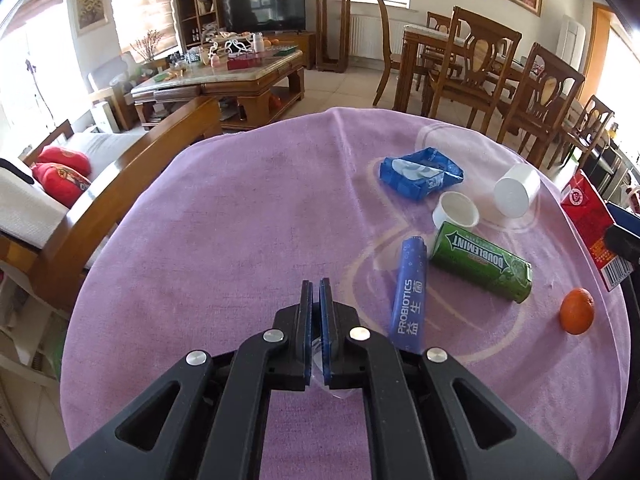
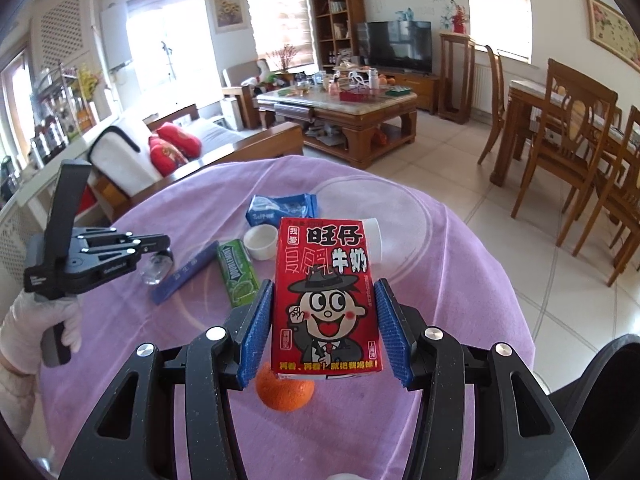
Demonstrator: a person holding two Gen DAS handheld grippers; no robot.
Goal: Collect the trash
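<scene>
My right gripper (image 2: pixel 326 312) is shut on a red milk carton (image 2: pixel 326 296) and holds it above the purple tablecloth (image 2: pixel 140 360); the carton also shows in the left wrist view (image 1: pixel 588 224). My left gripper (image 1: pixel 316 296) is shut on a clear plastic scrap (image 2: pixel 156 270), seen between its pads. On the cloth lie a blue probiotics stick (image 1: pixel 410 292), a green Doublemint pack (image 1: pixel 480 266), a blue wrapper (image 1: pixel 420 172) and two white cups (image 1: pixel 456 210) (image 1: pixel 516 190).
An orange (image 1: pixel 576 310) lies near the table's right edge, under the carton in the right wrist view (image 2: pixel 284 390). A wooden sofa (image 1: pixel 120 184) stands left of the table, dining chairs (image 1: pixel 540 92) to the right.
</scene>
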